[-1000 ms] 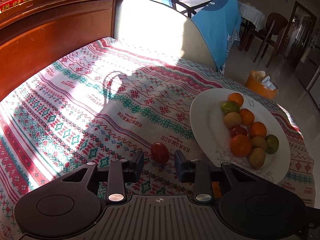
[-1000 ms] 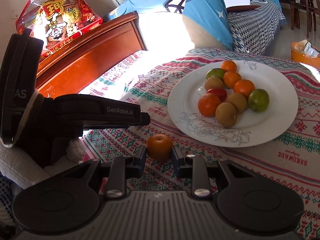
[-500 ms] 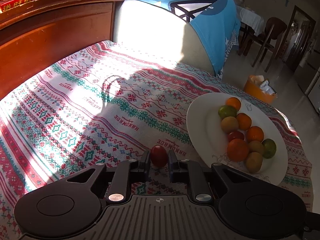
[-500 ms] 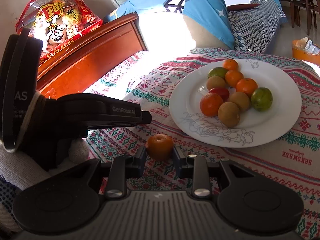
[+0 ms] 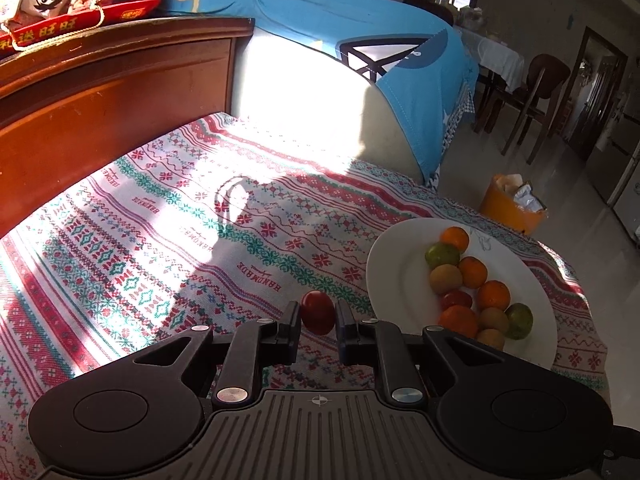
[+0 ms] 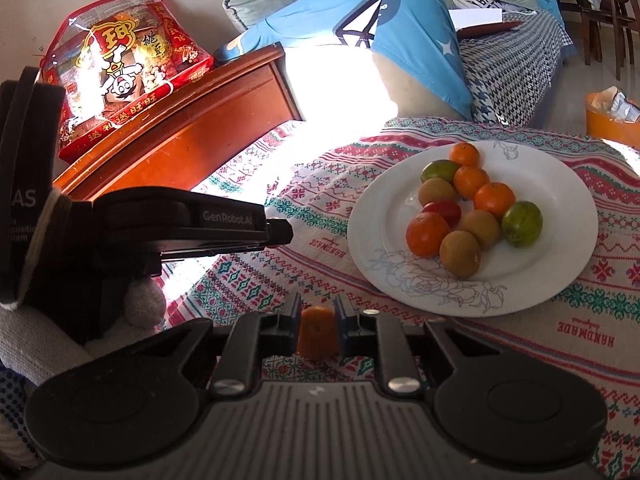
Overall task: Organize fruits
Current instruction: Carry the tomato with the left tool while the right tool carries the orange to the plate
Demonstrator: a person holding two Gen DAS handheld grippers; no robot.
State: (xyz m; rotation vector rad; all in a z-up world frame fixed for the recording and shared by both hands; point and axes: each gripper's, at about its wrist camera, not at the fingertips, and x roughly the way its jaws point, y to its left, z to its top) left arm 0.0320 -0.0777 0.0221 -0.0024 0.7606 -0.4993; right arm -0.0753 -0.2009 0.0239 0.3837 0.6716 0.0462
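two wrist-camera views over a table [image 5: 168, 216] covered in a red, green and white patterned cloth marked "handmade". the left tongs [image 5: 318, 320] are closed on a small red cherry tomato [image 5: 318, 312], which sits pinched between the two black fingers, above the cloth and just to the left of a white plate [image 5: 394, 264]. the right tongs [image 6: 318, 330] grip a small orange citrus fruit [image 6: 317, 334], squeezed narrow between the fingers, near the front rim of the same white plate [image 6: 560, 208]. the plate carries a cluster of fruit: several orange mandarins [image 6: 427, 234], two green fruits [image 6: 521, 218], some brownish-green round fruits [image 6: 460, 254] and one red tomato [image 6: 442, 210], all touching one another. in the right view the left tongs [image 6: 280, 232] show from the side, held by a hand in a white knitted glove [image 6: 48, 344]. a wooden headboard [image 5: 112, 92] stands behind the table with a red snack bag [image 6: 120, 68] on top. a blue garment [image 5: 360, 28] drapes over a pale cushion beyond. an orange bin [image 5: 510, 208] stands on the floor.
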